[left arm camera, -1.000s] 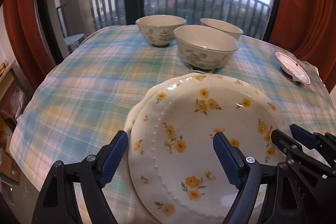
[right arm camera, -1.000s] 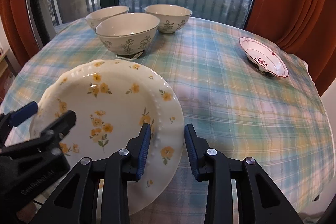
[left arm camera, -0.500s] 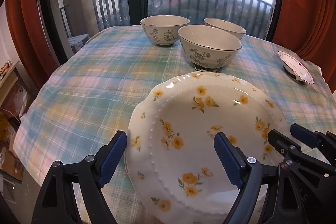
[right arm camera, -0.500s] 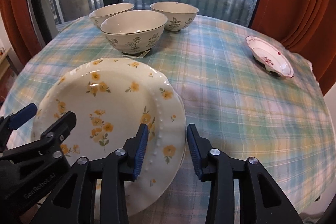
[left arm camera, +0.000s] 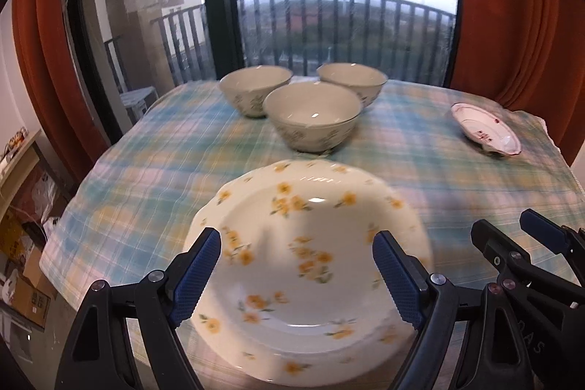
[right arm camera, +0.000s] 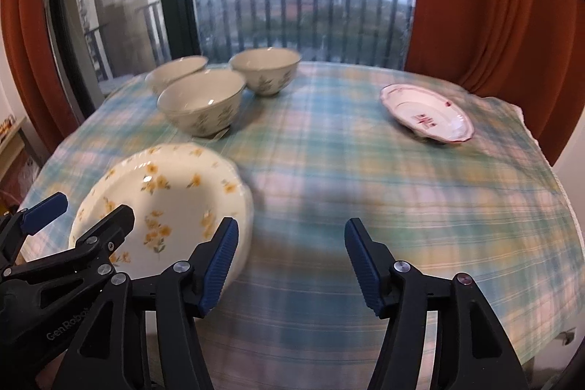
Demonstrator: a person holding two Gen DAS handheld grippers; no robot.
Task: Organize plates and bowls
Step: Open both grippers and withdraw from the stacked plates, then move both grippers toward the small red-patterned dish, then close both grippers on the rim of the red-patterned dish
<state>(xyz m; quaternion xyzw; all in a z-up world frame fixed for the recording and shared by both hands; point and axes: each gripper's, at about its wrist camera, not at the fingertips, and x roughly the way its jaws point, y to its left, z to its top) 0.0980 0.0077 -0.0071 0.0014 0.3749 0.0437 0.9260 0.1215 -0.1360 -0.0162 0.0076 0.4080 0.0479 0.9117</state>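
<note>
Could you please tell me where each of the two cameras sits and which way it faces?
Left wrist: on the left gripper, looking down-forward over the yellow-flowered white plate toward the window; its open blue-padded fingers show, with the right gripper beside.
Right wrist: on the right gripper, jaws opening on nothing, facing the plaid tablecloth; the left gripper shows.
Shared: the plate, three cream bowls, red-trimmed dish.

The plate [left arm camera: 310,265] is cream, scattered with yellow flowers. The cloth [right arm camera: 365,178] is checked in blue, yellow and white. The curtains [right arm camera: 486,6] are rust-red, and the small dish [right arm camera: 426,116] is rimmed in red.
</note>
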